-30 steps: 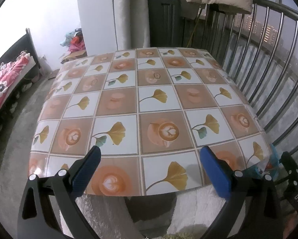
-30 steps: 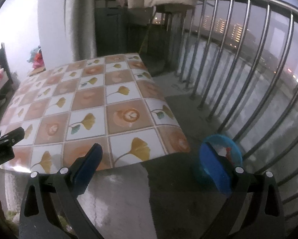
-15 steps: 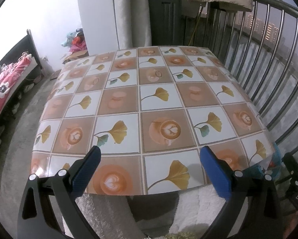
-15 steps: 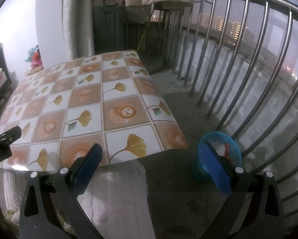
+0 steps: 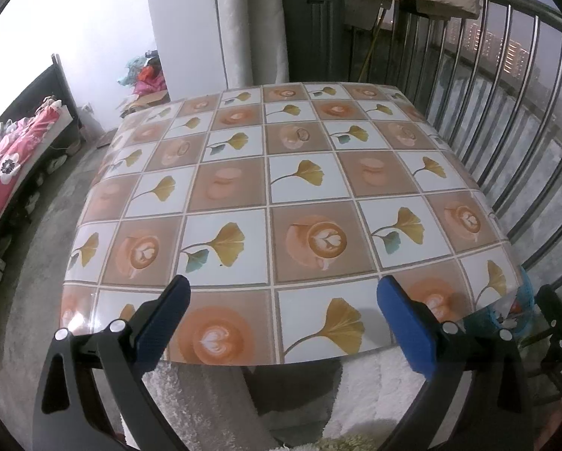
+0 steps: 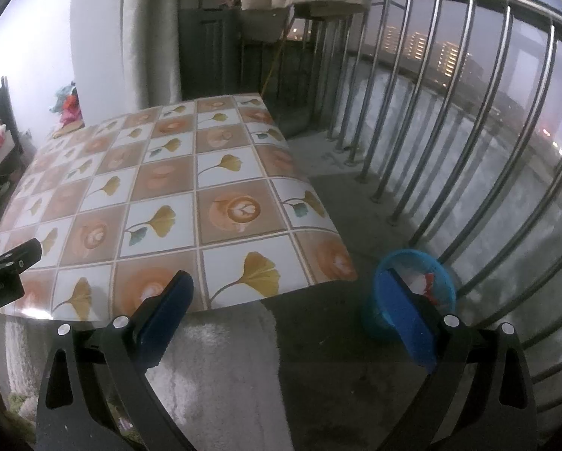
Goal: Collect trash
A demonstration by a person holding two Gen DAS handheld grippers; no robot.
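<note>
Both tools hang at the near edge of the table [image 5: 303,188], and nothing lies on its patterned cloth. The left gripper [image 5: 281,317] has its jaws spread wide and holds nothing; the right gripper [image 6: 284,314] is the same. The trash seems to be already in the blue bin [image 6: 408,293] on the floor, beside the railing [image 6: 468,120]: I see white and red scraps inside.

The risk, I think, is the bin. It stands just behind the right tool's blue finger, and a careless swing may tip it and spill the scraps toward the bars.
</note>
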